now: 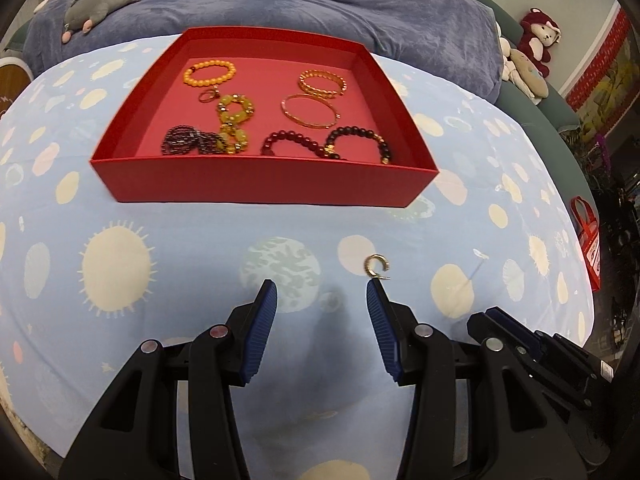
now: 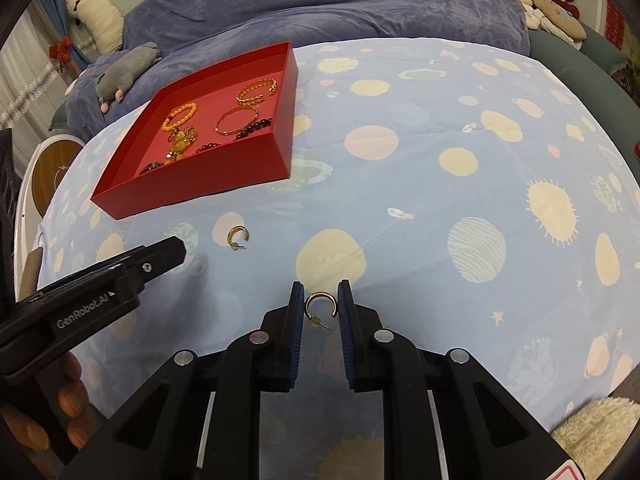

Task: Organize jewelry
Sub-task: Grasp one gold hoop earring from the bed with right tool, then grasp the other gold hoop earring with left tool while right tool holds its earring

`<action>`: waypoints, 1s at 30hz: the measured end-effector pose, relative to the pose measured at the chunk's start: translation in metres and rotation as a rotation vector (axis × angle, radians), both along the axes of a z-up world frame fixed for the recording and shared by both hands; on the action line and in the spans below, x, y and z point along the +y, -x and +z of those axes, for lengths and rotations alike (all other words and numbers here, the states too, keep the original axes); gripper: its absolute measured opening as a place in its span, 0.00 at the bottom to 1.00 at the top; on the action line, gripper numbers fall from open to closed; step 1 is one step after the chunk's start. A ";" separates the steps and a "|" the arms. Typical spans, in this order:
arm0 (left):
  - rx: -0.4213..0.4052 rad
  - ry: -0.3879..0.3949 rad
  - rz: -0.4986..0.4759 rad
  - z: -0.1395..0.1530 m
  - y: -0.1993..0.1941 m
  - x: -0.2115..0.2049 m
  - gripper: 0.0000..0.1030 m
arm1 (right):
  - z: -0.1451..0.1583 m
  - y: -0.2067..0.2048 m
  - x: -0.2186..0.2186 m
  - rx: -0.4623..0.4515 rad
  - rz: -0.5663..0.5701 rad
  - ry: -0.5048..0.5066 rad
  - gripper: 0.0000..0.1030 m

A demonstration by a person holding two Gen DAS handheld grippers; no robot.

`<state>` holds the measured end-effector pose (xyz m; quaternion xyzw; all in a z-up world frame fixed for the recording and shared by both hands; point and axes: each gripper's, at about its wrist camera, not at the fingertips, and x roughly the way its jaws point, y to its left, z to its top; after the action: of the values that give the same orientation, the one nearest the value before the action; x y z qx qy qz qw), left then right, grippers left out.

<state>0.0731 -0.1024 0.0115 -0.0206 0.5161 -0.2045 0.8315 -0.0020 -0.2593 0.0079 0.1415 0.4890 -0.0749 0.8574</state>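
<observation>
While "GenRobot.AI" reads on the half-open left gripper (image 2: 172, 252), only the right wrist view shows the right gripper (image 2: 320, 300) clamping a gold earring (image 2: 319, 306).

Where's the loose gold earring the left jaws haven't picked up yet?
The loose earring lies on the patterned sheet, just beyond the left gripper by its right fingertip, nearer than the red box.

The bedsheet (image 2: 420, 184) is seen as smooth matt printed cloth. The red box (image 1: 264, 182) looks like matt card. Both hoop earrings (image 2: 320, 305) (image 1: 376, 266) are shiny gold metal. Claw pads (image 1: 262, 332) are ribbed blue rubber on matt black plastic. The blanket (image 1: 320, 8) looks velvety.
</observation>
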 end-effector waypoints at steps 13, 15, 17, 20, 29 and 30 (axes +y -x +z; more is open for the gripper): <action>-0.020 -0.022 -0.032 -0.020 -0.009 -0.049 0.34 | -0.001 0.004 -0.021 -0.017 -0.032 -0.033 0.16; -0.032 -0.038 -0.039 -0.020 -0.010 -0.052 0.30 | -0.002 0.004 -0.021 -0.016 -0.033 -0.038 0.16; -0.044 -0.050 -0.050 -0.021 -0.009 -0.053 0.23 | -0.003 0.004 -0.021 -0.015 -0.032 -0.041 0.16; -0.055 -0.060 -0.058 -0.022 -0.007 -0.051 0.16 | -0.003 0.004 -0.020 -0.014 -0.030 -0.043 0.16; -0.053 -0.062 -0.062 -0.015 0.002 -0.040 0.16 | 0.004 0.004 -0.007 -0.027 0.002 -0.033 0.16; -0.055 -0.059 -0.059 -0.012 0.003 -0.036 0.16 | 0.006 0.004 -0.005 -0.030 0.007 -0.033 0.16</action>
<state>0.0705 -0.1380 -0.0002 0.0246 0.4991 -0.2140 0.8394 -0.0062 -0.2641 0.0138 0.1550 0.4776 -0.0617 0.8626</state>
